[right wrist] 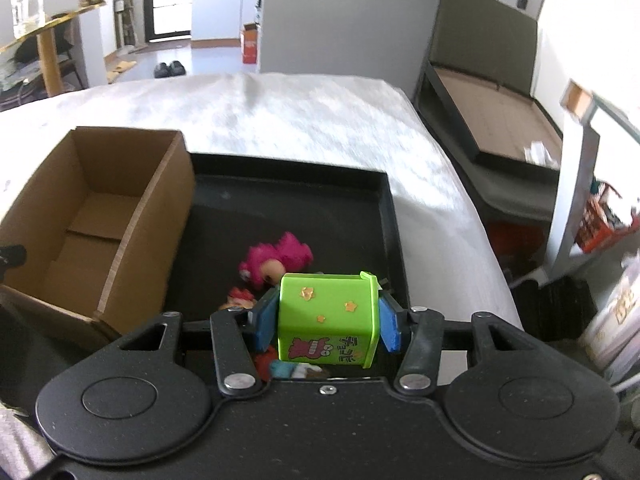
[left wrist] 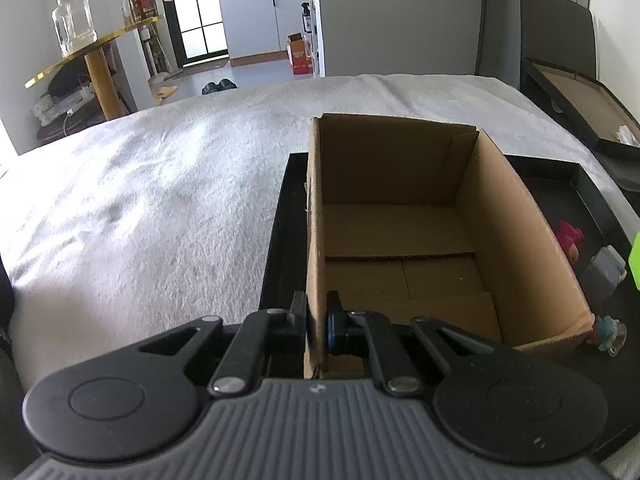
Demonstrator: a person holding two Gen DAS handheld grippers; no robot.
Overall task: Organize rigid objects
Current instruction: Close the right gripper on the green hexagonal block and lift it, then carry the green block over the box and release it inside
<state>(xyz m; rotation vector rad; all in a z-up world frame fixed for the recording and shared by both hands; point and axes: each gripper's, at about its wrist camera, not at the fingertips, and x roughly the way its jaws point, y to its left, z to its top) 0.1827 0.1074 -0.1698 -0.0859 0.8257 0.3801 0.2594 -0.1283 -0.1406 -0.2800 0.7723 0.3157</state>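
While your left gripper [left wrist: 316, 324] pinches the cardboard box [left wrist: 400, 232] wall to steady it on the black tray [right wrist: 384, 216], your right gripper [right wrist: 326, 320] clamps the green toy box [right wrist: 328, 316] above the tray, ready for packing.

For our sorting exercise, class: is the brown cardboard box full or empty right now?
Empty. The brown cardboard box shows only its bare floor flaps in both wrist views; the green plastic toy box is outside it, held in the right gripper.

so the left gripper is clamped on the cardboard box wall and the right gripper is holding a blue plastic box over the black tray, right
Not quite: the right wrist view shows the right gripper holding a lime-green plastic box, not a blue one; only its pads are blue. The rest holds.
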